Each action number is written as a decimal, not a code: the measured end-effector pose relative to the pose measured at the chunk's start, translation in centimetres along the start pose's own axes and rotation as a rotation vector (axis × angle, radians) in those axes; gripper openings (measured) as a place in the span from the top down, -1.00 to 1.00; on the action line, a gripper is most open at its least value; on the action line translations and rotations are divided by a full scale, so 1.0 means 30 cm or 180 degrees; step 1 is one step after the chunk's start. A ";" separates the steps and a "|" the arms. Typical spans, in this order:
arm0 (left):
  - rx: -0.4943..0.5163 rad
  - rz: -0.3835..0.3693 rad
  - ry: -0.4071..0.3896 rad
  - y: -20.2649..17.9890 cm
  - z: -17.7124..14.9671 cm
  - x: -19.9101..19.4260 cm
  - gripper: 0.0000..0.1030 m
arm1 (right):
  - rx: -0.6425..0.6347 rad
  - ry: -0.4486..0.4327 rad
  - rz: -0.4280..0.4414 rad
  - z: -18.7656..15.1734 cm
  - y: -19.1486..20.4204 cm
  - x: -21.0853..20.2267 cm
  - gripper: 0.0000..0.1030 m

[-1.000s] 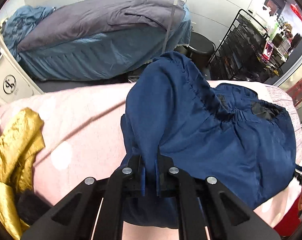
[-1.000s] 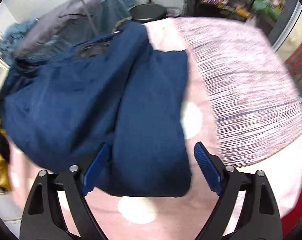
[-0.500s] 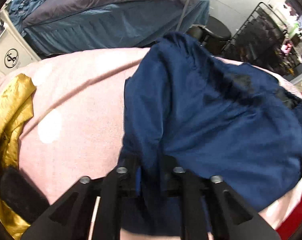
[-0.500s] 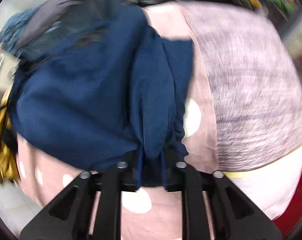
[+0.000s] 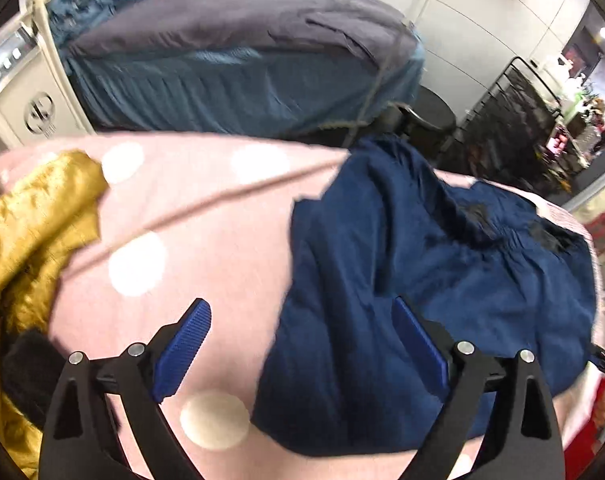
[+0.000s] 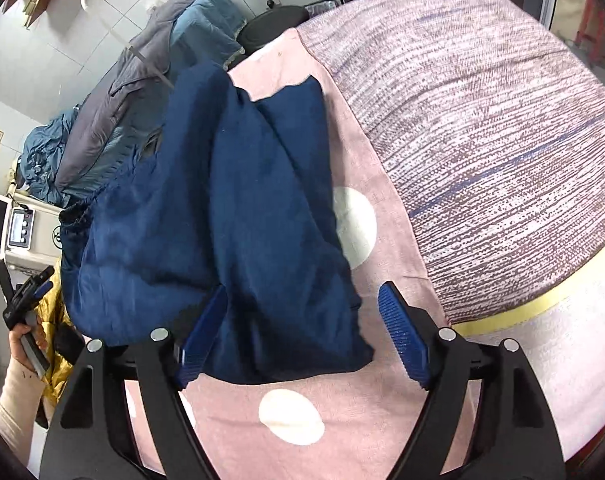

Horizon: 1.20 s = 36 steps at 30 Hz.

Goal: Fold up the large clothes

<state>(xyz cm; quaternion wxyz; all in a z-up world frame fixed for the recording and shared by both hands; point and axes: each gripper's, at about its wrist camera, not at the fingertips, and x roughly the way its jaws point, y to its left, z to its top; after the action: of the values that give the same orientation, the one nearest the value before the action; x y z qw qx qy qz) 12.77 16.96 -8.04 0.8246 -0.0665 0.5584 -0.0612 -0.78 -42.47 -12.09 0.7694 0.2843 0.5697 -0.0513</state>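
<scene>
left wrist view: the left gripper (image 5: pixel 298 344) stands wide and holds nothing, its right finger over the near edge of the navy garment (image 5: pixel 434 276), its left finger over the pink dotted bed cover (image 5: pixel 206 240). the garment lies bunched from 5 o'clock up to 1 o'clock, gathered waistband end far. a gold cloth (image 5: pixel 30 232) sits at 9 o'clock. to fold well, i judge it should pinch one clean near corner, not a wad.

right wrist view: the right gripper (image 6: pixel 302 336) is also spread wide and empty, straddling the garment's (image 6: pixel 230 200) near hem. the long axis runs 6 to 11 o'clock. the other hand (image 6: pixel 24 336) shows at 8 o'clock. flatten the ridge before folding.
</scene>
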 end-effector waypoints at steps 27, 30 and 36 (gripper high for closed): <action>-0.0378 -0.0438 0.0457 0.035 -0.022 0.132 -0.74 | 0.0082 0.0339 0.0713 0.205 0.036 0.322 -0.69; -0.0250 -0.0431 0.0507 0.010 0.018 0.174 -0.74 | 0.0069 0.0326 0.0624 0.209 0.033 0.311 -0.69; -0.0018 -0.0435 0.0791 -0.040 0.045 0.319 -0.75 | -0.0011 0.0322 0.0365 0.210 0.093 0.319 -0.69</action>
<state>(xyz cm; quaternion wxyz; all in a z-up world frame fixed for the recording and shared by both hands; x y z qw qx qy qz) 17.52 14.17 -16.05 0.7429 -0.0986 0.6505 -0.1234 8.98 -40.92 -18.51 0.7418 0.3173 0.5907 0.0083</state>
